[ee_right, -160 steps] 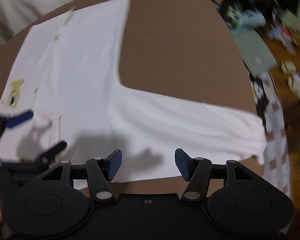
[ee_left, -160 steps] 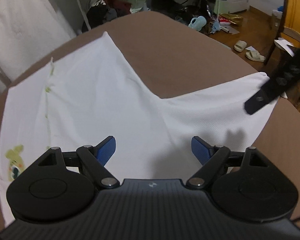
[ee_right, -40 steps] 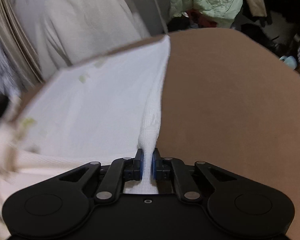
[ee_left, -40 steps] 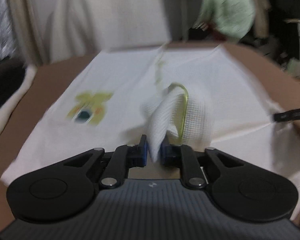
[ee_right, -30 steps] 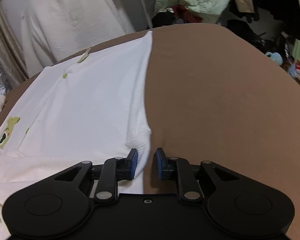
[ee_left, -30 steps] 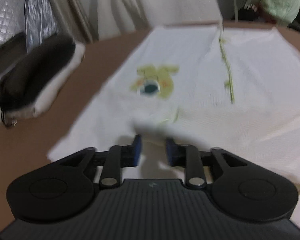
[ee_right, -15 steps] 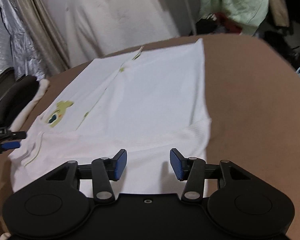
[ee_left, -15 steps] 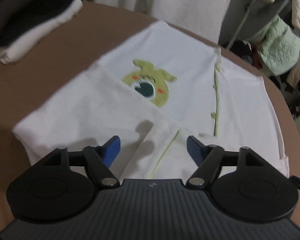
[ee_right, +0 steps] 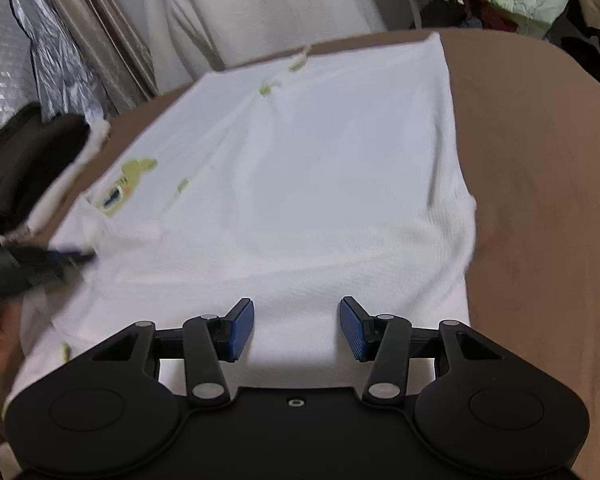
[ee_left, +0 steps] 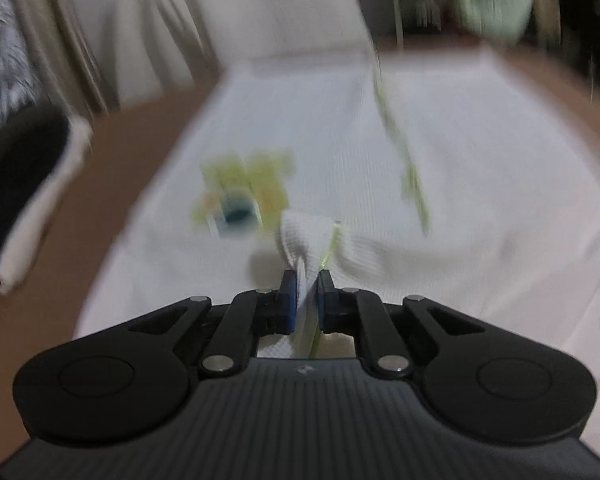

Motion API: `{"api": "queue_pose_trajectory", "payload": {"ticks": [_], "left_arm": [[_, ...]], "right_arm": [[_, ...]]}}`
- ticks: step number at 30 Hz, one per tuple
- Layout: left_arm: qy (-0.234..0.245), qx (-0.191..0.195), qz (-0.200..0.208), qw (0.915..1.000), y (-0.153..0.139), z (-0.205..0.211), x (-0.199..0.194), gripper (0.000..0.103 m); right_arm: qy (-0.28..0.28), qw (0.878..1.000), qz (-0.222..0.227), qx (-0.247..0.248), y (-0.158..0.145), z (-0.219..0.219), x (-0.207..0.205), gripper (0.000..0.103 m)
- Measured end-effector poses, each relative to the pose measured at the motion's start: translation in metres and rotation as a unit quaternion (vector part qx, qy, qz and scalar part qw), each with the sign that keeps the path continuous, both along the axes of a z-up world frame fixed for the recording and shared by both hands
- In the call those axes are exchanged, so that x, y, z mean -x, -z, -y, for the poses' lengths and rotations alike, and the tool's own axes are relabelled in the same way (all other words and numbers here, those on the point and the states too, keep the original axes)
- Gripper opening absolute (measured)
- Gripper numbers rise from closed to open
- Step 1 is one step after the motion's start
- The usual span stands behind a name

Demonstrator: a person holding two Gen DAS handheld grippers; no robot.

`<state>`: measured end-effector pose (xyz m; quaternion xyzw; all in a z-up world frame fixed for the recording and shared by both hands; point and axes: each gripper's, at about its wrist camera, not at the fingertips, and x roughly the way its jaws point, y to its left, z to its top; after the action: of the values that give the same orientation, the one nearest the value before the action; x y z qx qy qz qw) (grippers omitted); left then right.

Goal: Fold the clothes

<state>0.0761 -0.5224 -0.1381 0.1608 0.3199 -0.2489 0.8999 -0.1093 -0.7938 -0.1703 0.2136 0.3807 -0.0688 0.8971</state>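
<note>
**Item: white knit garment, part-folded, on brown table**

Location. The white garment [ee_right: 320, 184] lies spread flat on the brown table [ee_right: 540, 200], covering its left and middle; the table's right side is bare. A yellow-green cartoon patch [ee_left: 239, 196] sits on the garment's left half, and a line of green trim [ee_left: 412, 184] runs lengthwise just right of the patch. A dark folded stack with a pale edge [ee_right: 27, 168] rests off the garment's left border.

Left gripper [ee_left: 304, 292]. Jaws closing, blue pads pressed on a raised fold of trimmed white cloth just near of the patch; the fabric stands up in a small peak between them.

Right gripper [ee_right: 296, 326]. Jaws spread, nothing between the pads; it hovers over the garment's near hem, toward its right edge.

Handling (judged). Light, limp waffle-knit; no stiffness, so it will sag and drag from any single pinch. Not fragile or slippery. Best taken at hems, corners or the trimmed edge, with two holds well apart to keep a fold line straight.
</note>
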Motion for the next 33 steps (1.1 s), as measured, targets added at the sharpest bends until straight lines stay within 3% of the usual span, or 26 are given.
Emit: {"api": "queue_pose_trajectory", "payload": {"ticks": [2, 4, 5, 8, 9, 11, 13, 15, 17, 19, 22, 24, 28, 33], "left_arm": [[-0.017, 0.025, 0.002, 0.9995, -0.015, -0.012, -0.008, 0.011], [-0.039, 0.005, -0.057, 0.9976, -0.004, -0.014, -0.026, 0.017], [-0.048, -0.007, -0.077, 0.9958, 0.002, -0.014, -0.033, 0.026], [-0.052, -0.069, -0.039, 0.9955, 0.028, -0.007, -0.028, 0.042], [-0.057, -0.069, -0.033, 0.9954, 0.029, -0.011, -0.024, 0.045], [-0.078, -0.073, -0.041, 0.9935, 0.026, -0.024, -0.014, 0.054], [-0.116, -0.082, -0.074, 0.987, 0.013, -0.046, -0.006, 0.058], [-0.123, -0.054, -0.106, 0.9853, 0.002, -0.076, 0.006, 0.062], [-0.134, -0.026, -0.133, 0.9817, -0.003, -0.109, 0.02, 0.071], [-0.153, 0.002, -0.175, 0.9725, -0.003, -0.14, 0.033, 0.071], [-0.148, 0.08, -0.258, 0.9514, 0.003, -0.175, 0.051, 0.072], [-0.131, 0.111, -0.291, 0.941, 0.007, -0.183, 0.062, 0.071], [-0.111, 0.097, -0.301, 0.9422, 0.025, -0.169, 0.068, 0.072], [-0.093, 0.132, -0.34, 0.9263, 0.043, -0.161, 0.066, 0.079]], "right_arm": [[-0.002, 1.0, -0.006, -0.005, 0.001, -0.001, 0.001, 0.054], [-0.008, 1.0, -0.01, -0.004, 0.002, -0.003, -0.001, 0.055], [-0.013, 1.0, -0.014, 0.002, 0.002, -0.005, -0.003, 0.057], [-0.034, 0.998, -0.028, 0.036, 0.007, -0.015, -0.008, 0.057], [-0.042, 0.997, -0.03, 0.049, 0.008, -0.018, -0.007, 0.057], [-0.046, 0.996, -0.028, 0.076, 0.004, -0.024, -0.002, 0.057], [-0.046, 0.993, -0.024, 0.104, -0.004, -0.029, 0.005, 0.057], [-0.052, 0.986, -0.008, 0.158, -0.019, -0.041, 0.015, 0.058], [-0.071, 0.977, 0.025, 0.198, -0.04, -0.056, 0.027, 0.067], [-0.096, 0.979, 0.064, 0.167, -0.056, -0.066, 0.037, 0.073], [-0.166, 0.98, 0.075, 0.083, -0.061, -0.083, 0.037, 0.073], [-0.23, 0.968, 0.063, 0.084, -0.056, -0.108, 0.038, 0.074], [-0.364, 0.926, 0.025, 0.096, -0.036, -0.158, 0.045, 0.073], [-0.431, 0.883, 0.001, 0.183, -0.012, -0.204, 0.068, 0.073]]}}
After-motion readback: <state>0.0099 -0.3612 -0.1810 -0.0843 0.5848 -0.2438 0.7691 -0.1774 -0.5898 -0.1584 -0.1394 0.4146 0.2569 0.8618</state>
